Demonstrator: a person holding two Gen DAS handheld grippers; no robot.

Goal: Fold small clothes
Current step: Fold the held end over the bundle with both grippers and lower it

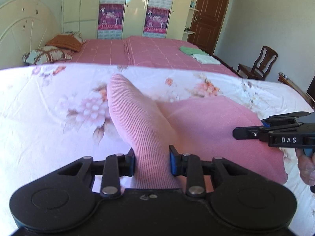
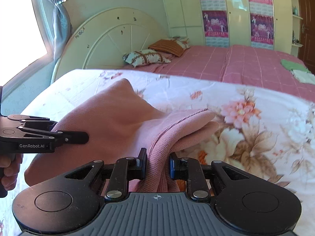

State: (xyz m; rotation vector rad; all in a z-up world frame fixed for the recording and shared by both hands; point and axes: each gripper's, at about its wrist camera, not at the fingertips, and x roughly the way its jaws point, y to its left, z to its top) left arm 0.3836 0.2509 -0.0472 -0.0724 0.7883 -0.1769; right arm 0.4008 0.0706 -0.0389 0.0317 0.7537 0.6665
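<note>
Left gripper (image 1: 152, 160): both pads pressed onto a bunched ribbed fold of the pink garment (image 1: 206, 122). Right gripper (image 2: 158, 164): likewise clamped on a ribbed pink edge. Garment lies partly lifted over the floral sheet (image 1: 49, 98). No containers in view. Legible writing: "DAS" on the right gripper's side in the left view, "GenRobot.AI" on the left gripper's side in the right view. Wardrobe posters (image 2: 215, 25): text unreadable. Folded green cloth (image 1: 188, 50) on the pink checked bedspread (image 1: 153, 53).
</note>
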